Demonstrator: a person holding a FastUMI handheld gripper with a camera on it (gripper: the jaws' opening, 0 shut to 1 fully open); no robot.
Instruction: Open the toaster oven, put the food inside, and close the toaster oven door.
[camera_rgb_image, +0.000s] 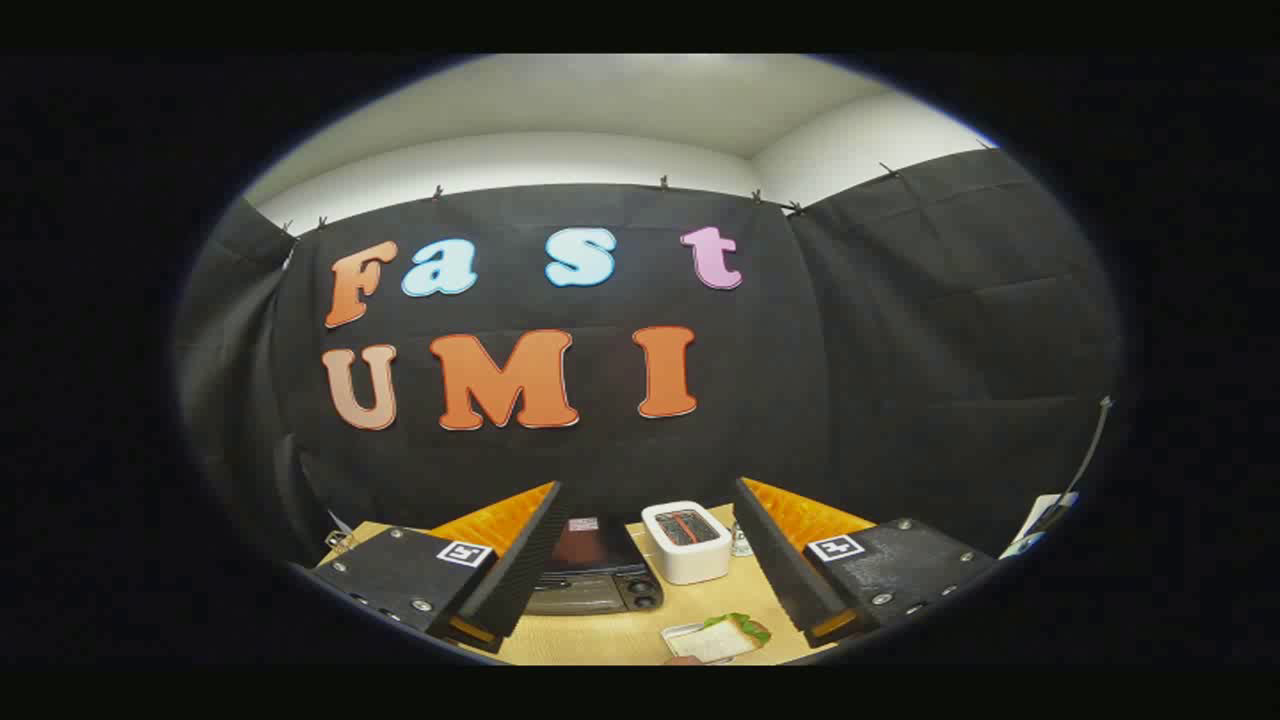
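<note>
Evidently nothing of the task is begun: the claw (648, 560) hangs high above the surface (610, 630), fingers spread wide and empty.

The toaster oven (592, 572) sits on the far left part of the surface, partly behind the left finger, its door seemingly closed; a white toaster (686, 541) stands just right of it. The food (737, 628), bread with a green leaf on a small tray (685, 634), lies nearer, below the fingers. Next, I judge, the claw must descend to the oven door.
</note>
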